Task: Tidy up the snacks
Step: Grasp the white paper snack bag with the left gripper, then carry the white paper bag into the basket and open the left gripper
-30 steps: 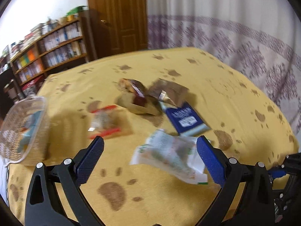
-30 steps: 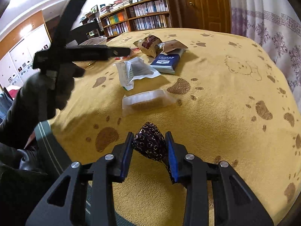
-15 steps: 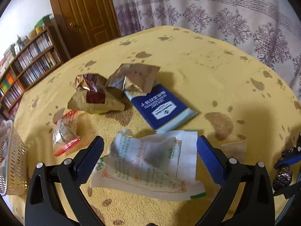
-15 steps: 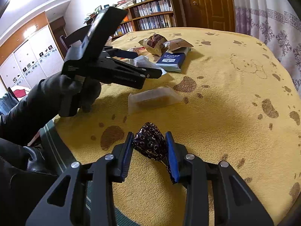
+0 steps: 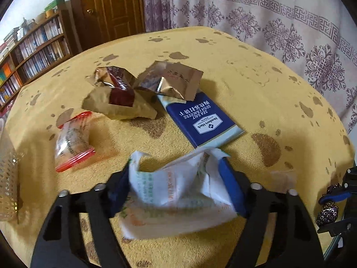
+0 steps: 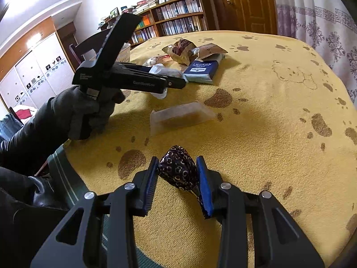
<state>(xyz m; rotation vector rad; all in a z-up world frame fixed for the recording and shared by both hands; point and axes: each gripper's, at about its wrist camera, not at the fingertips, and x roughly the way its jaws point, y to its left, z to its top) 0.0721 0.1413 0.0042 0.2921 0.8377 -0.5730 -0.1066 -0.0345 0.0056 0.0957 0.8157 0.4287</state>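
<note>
Snack packets lie on a bench (image 5: 256, 71) draped in a yellow paw-print cloth as two tongs work at its near edge.

The left tongs (image 5: 178, 178) are clamped on a crumpled white packet with green print (image 5: 178, 189), just in front of a navy cracker box (image 5: 200, 118), two brown foil bags (image 5: 125, 93) and a clear red-edged packet (image 5: 72, 140); a perforated basket (image 5: 7, 178) stands at far left. The right tongs (image 6: 177, 178) grip a small dark, patterned wrapped sweet (image 6: 177, 169) near the edge, a clear rectangular packet (image 6: 180, 116) just beyond.
</note>
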